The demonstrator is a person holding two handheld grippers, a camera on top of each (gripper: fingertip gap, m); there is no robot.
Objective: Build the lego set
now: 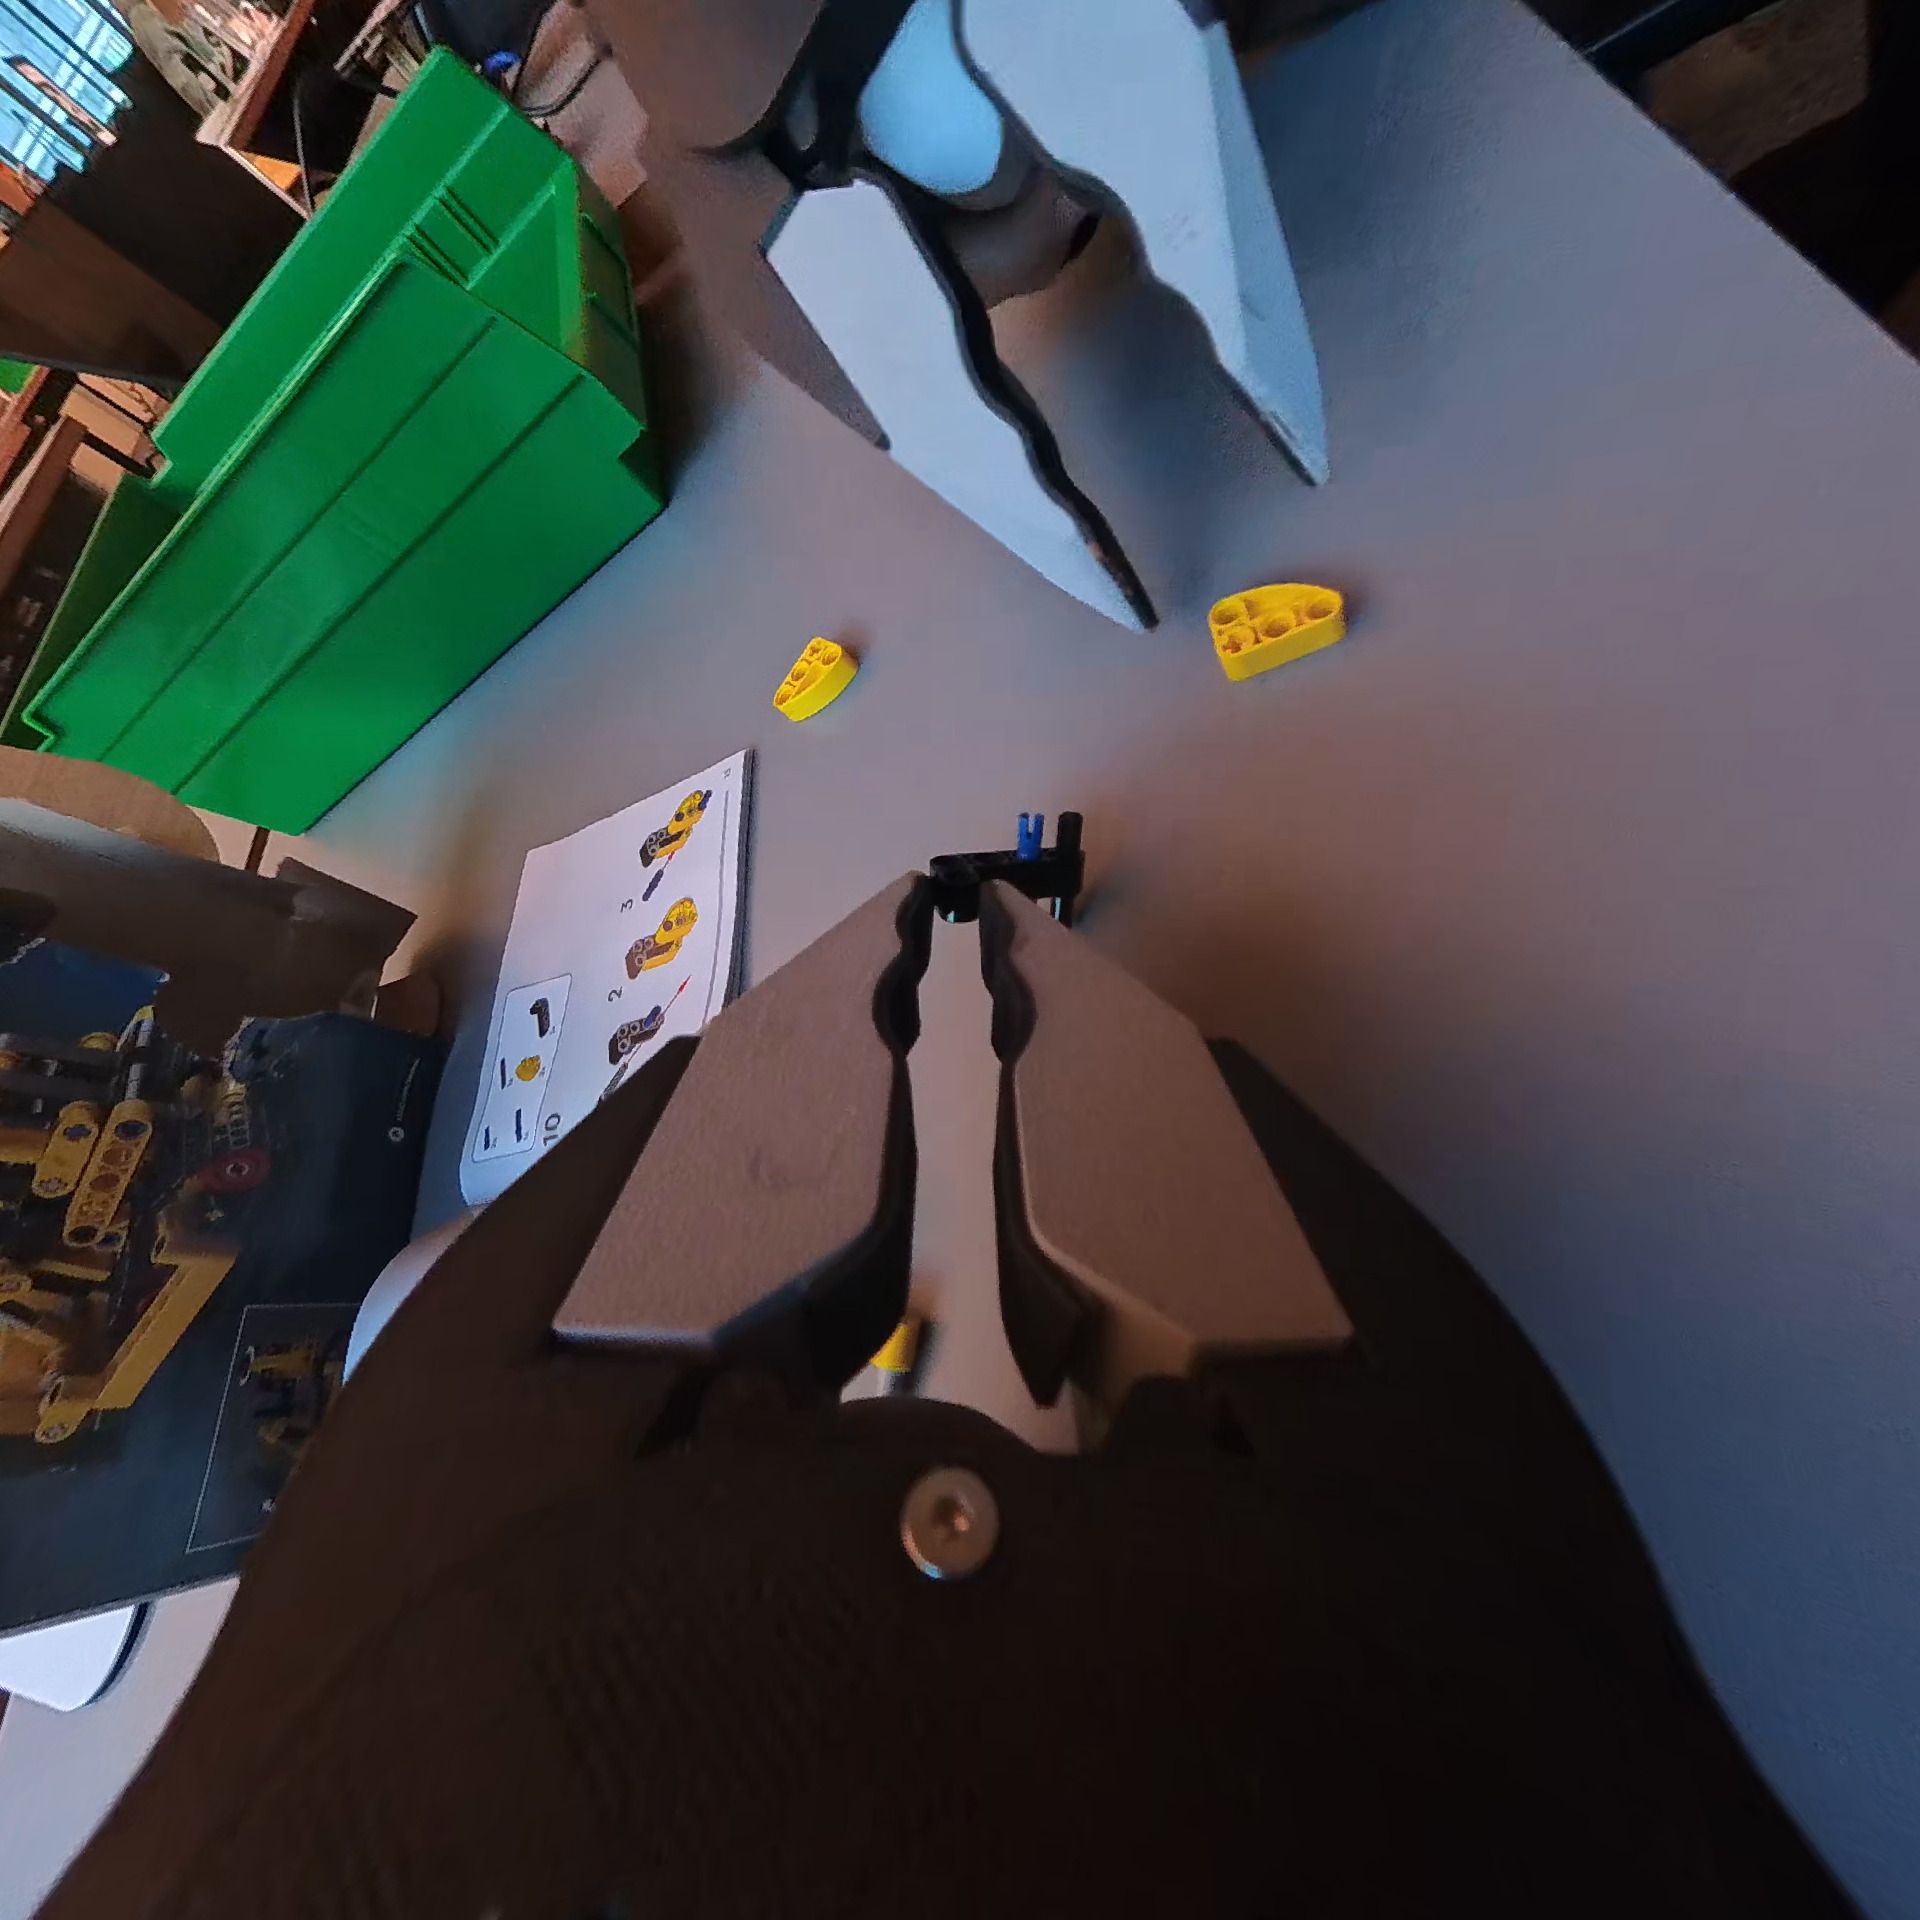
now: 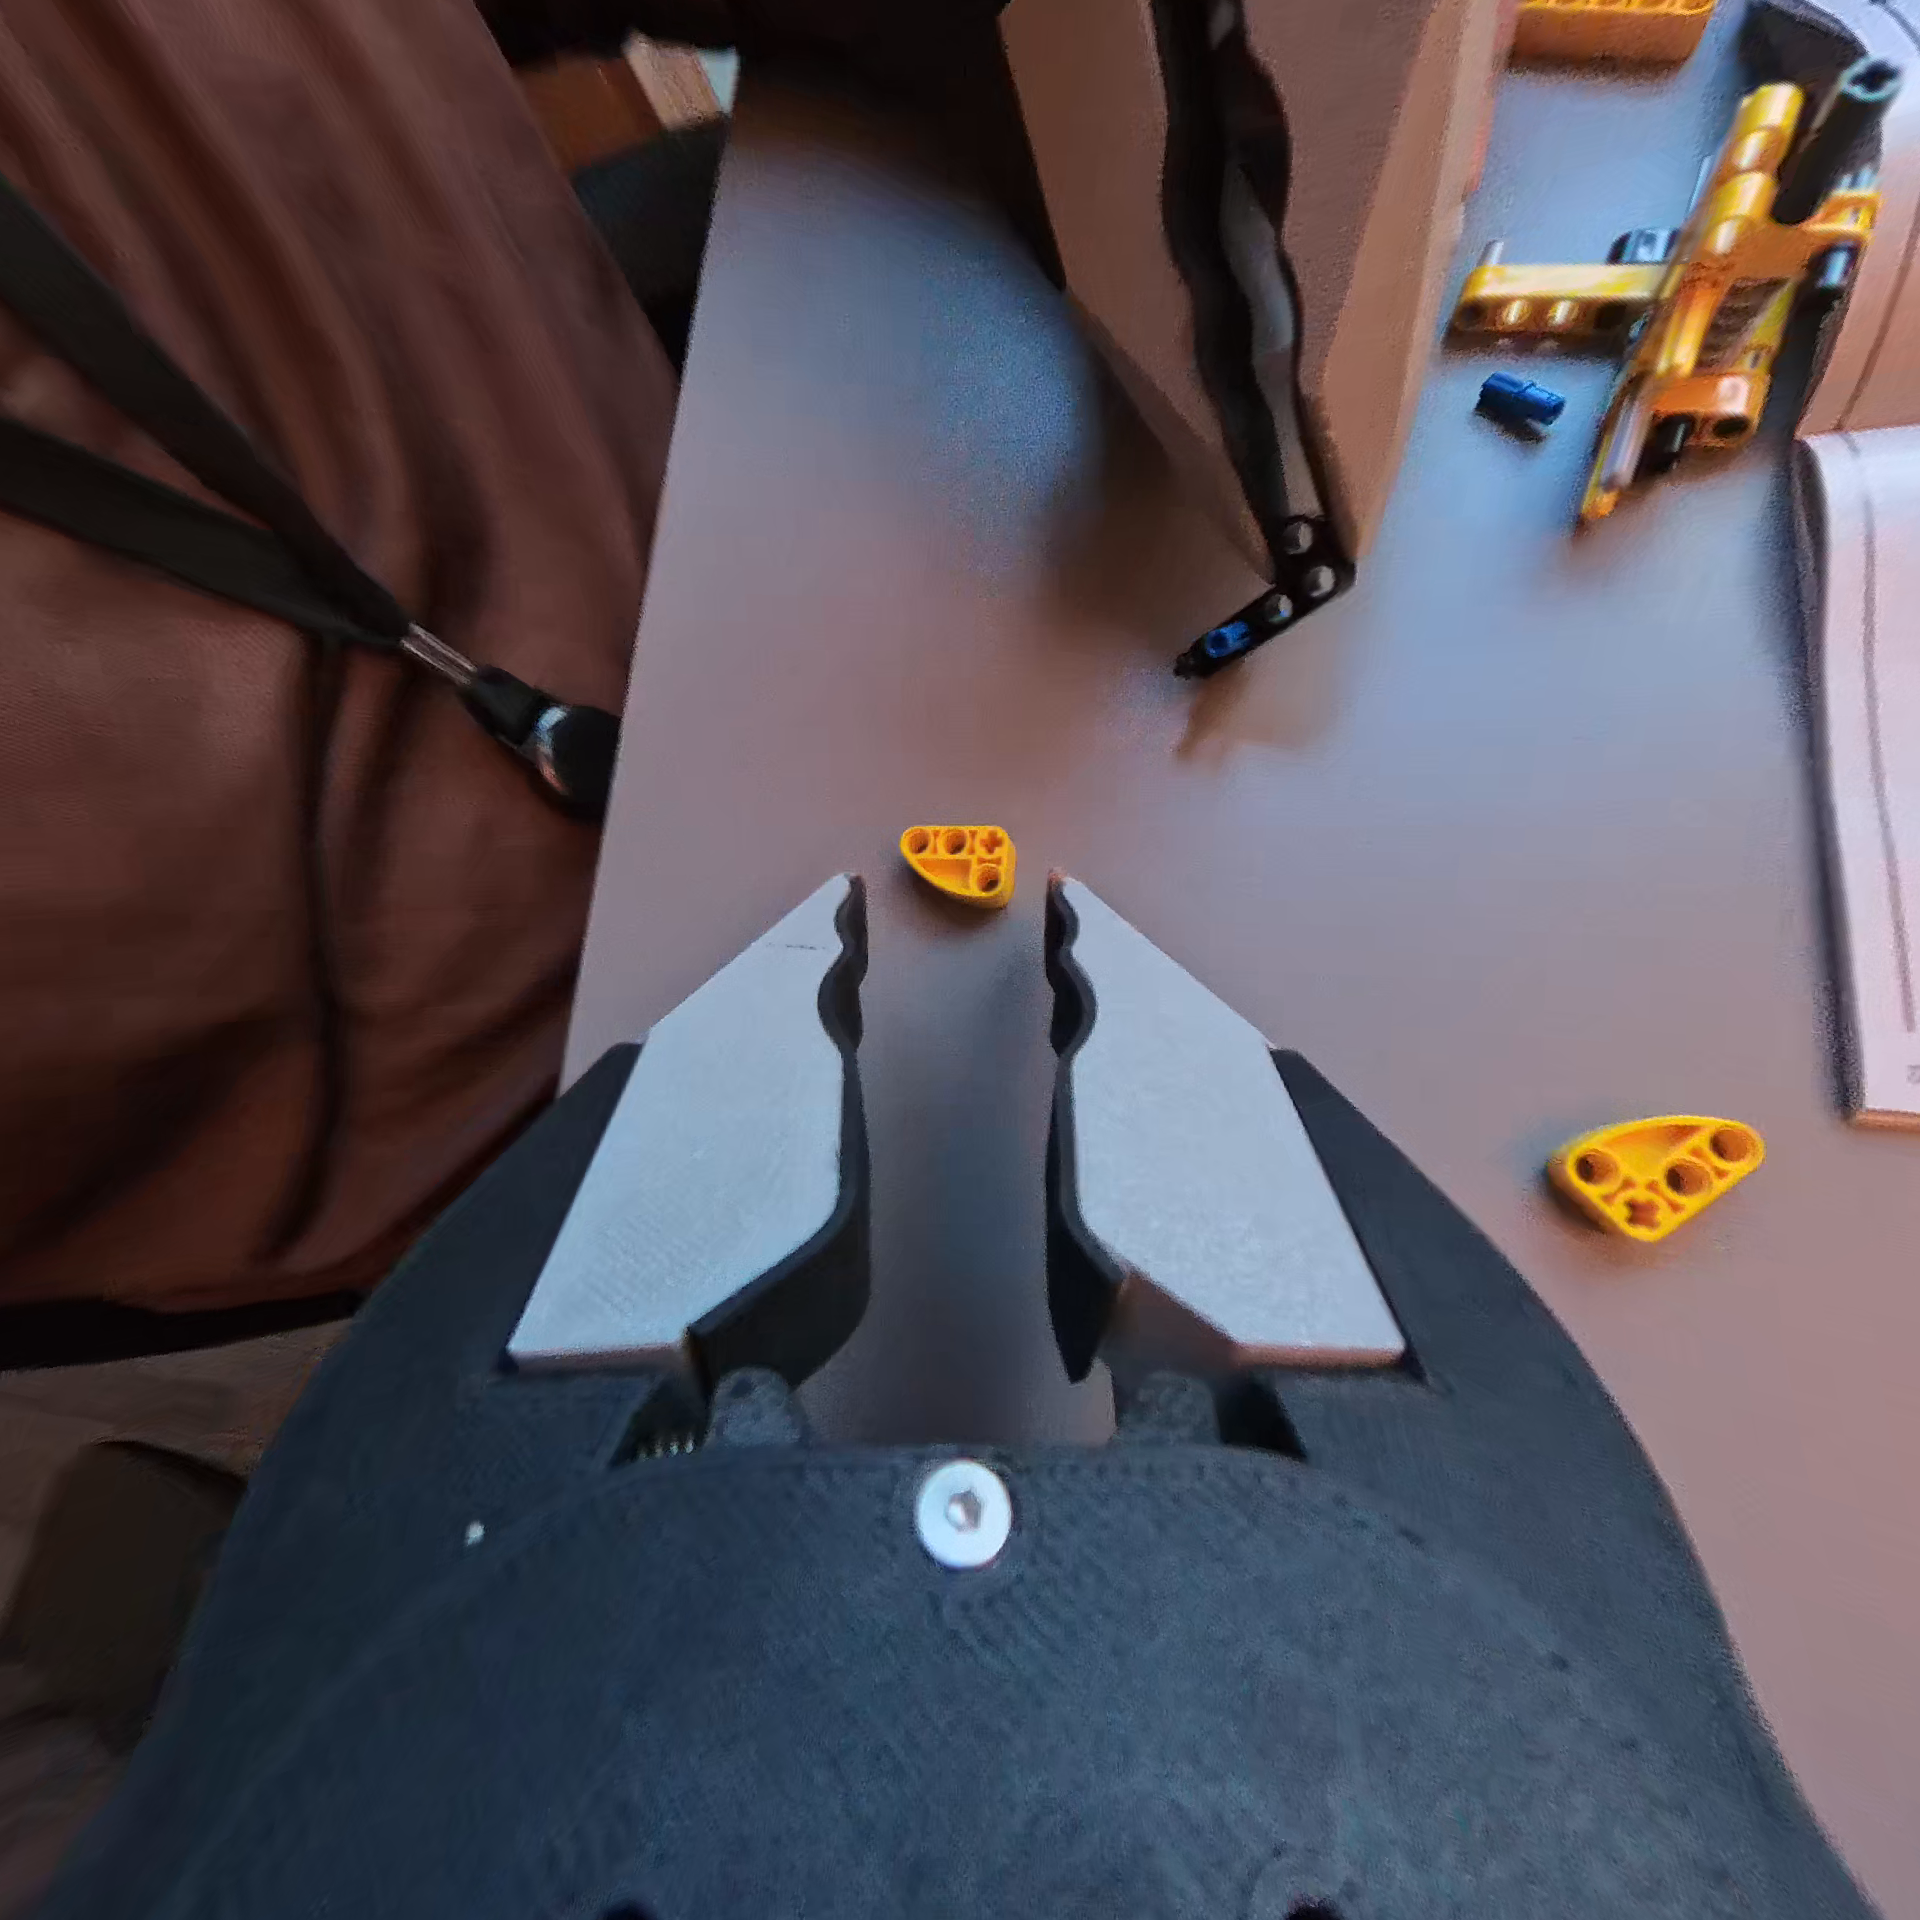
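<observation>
My left gripper [image 1: 951, 896] is shut on a black L-shaped beam [image 1: 1013, 864] with a blue pin [image 1: 1029, 831] in it, held just above the grey table [image 1: 1558, 935]. The right wrist view shows that gripper [image 2: 1299, 551], beam [image 2: 1273, 608] and pin [image 2: 1224, 637] farther off. My right gripper [image 2: 956, 891] is open and empty. A small yellow curved piece [image 2: 958, 864] lies on the table just beyond its fingertips. In the left wrist view the right gripper [image 1: 1231, 551] hangs over that piece [image 1: 1276, 629]. A second yellow piece [image 2: 1657, 1174] [image 1: 816, 681] lies apart.
An open instruction booklet [image 1: 634, 966] [image 2: 1870, 779] lies on the table. A partly built yellow assembly [image 2: 1704, 281] and a loose blue pin [image 2: 1519, 400] lie beyond it. Green bins [image 1: 364, 499] and the set's box [image 1: 156, 1247] stand at the left. A person's brown clothing [image 2: 260, 831] borders the table edge. The tips of one gripper are about 8 centimetres away from the tips of the other.
</observation>
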